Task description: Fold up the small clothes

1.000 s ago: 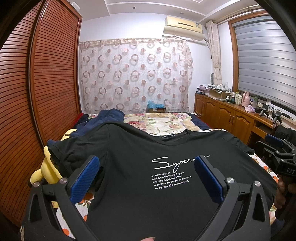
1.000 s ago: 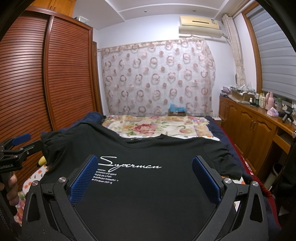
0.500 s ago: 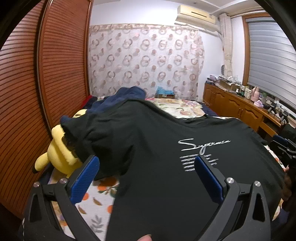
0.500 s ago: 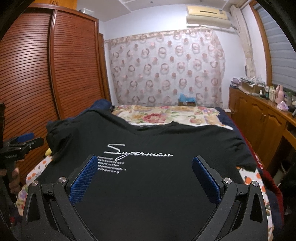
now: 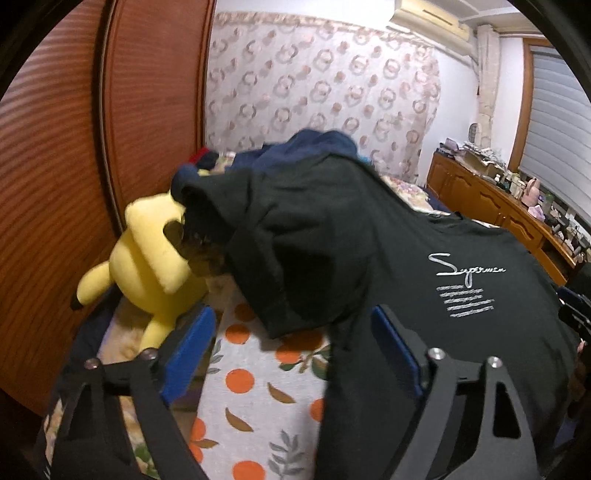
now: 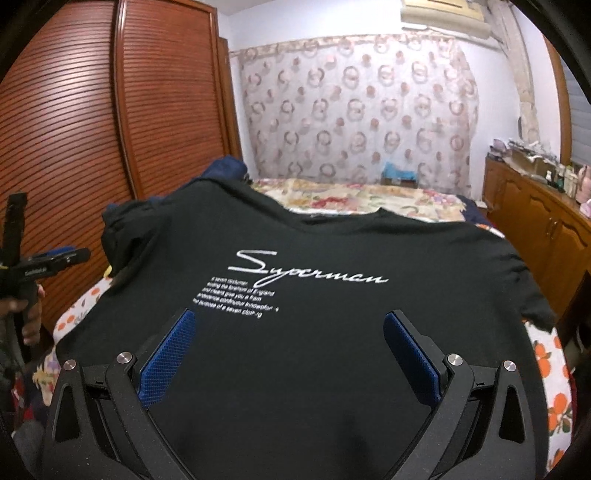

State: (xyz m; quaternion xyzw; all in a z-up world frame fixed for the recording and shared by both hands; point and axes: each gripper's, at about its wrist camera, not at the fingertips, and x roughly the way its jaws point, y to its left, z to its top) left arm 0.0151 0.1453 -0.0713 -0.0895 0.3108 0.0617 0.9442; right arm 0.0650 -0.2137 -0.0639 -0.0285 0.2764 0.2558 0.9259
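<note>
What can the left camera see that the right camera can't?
Only the left wrist view shows the yellow plush toy beside the wooden wardrobe, and the crumpled sleeve of the shirt up close.

Only the right wrist view shows the whole "Superman" print, the neckline, the person's left hand holding the left gripper, and a blue thing below the curtain.

Both show the black T-shirt on the orange-patterned bedsheet, the curtain, and open blue-padded fingers.

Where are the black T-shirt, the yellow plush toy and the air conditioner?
black T-shirt (image 6: 332, 362): right wrist view, plain front below the print.
yellow plush toy (image 5: 147, 254): left wrist view, its body.
air conditioner (image 5: 430, 14): left wrist view, its casing.
</note>
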